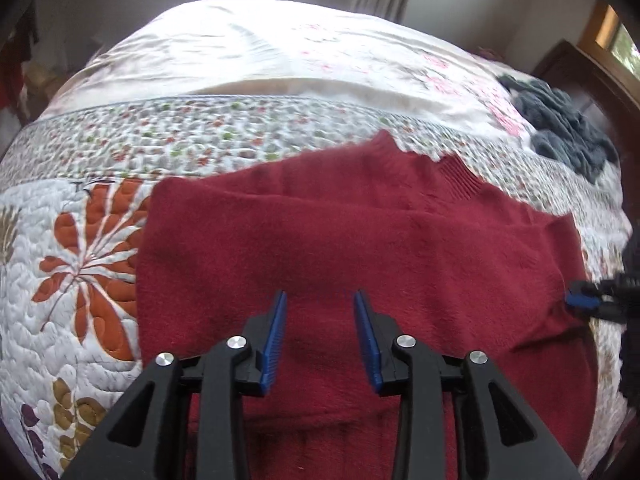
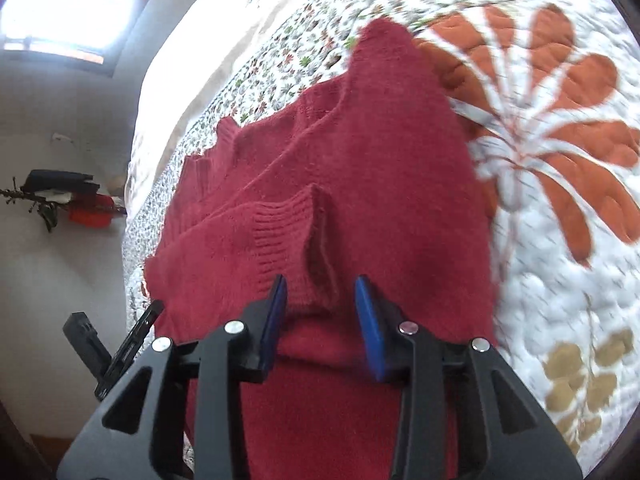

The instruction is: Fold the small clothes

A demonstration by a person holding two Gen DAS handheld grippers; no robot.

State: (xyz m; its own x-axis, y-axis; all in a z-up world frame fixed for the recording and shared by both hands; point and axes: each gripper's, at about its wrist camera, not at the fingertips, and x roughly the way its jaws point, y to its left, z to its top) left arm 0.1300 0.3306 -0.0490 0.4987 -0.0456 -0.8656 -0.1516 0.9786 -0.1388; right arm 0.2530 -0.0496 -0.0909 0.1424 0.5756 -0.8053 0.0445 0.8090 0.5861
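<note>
Sweater [image 1: 340, 248], dark red, is spread on the bed [image 1: 80, 240]. Both the left gripper [image 1: 320, 300] and the right gripper [image 2: 320, 284] are held spread above it, nothing pinched.

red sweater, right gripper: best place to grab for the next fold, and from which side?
Probably the ribbed sleeve cuff lying across the red sweater. Its end stands up as a raised ridge just ahead of the open right gripper, so the fingers could straddle it. Come straight forward and down along the gripper's own axis, pinching only the cuff layer, not the body beneath. The open left gripper hovers over the body.
</note>
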